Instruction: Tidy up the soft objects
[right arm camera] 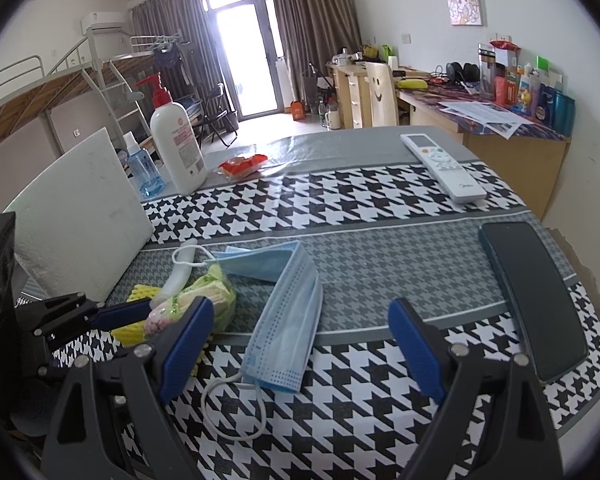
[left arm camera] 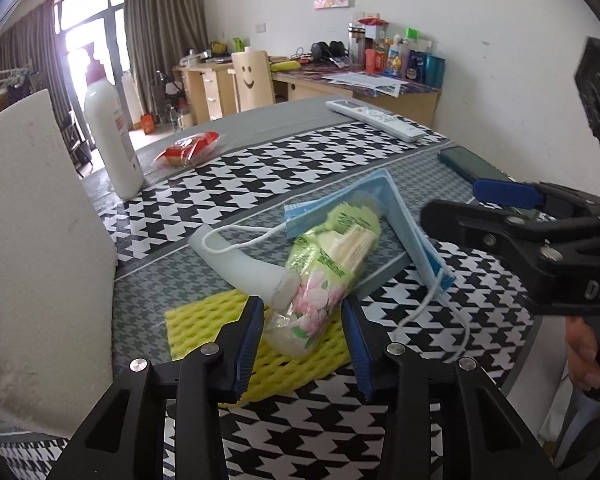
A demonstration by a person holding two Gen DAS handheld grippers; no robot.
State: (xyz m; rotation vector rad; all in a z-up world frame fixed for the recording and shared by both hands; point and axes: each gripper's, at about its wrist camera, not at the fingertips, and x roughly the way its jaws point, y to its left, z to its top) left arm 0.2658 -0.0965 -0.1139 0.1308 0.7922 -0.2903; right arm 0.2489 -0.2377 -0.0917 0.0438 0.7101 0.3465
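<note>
Between the blue pads of the left gripper (left arm camera: 303, 332) lies the near end of a floral tissue pack (left arm camera: 328, 276). The jaws stand partly open, one pad on either side of the wrapper; I cannot tell whether they press it yet, though a little gap shows on the right side. The pack rests on a yellow foam net (left arm camera: 204, 320) on the houndstooth tablecloth (left arm camera: 300, 432), its long axis running away from the gripper and slightly rightward, pink end nearest, green end farthest. A white tube (left arm camera: 240, 260) lies touching its left side, and the blue face mask (right arm camera: 288, 320) sits folded just behind. I judge the step is grasping the pack; next the pads should meet it, gently, then lift clear of the tube. The right gripper (right arm camera: 300, 344) hangs wide open over the mask, holding nothing.
</note>
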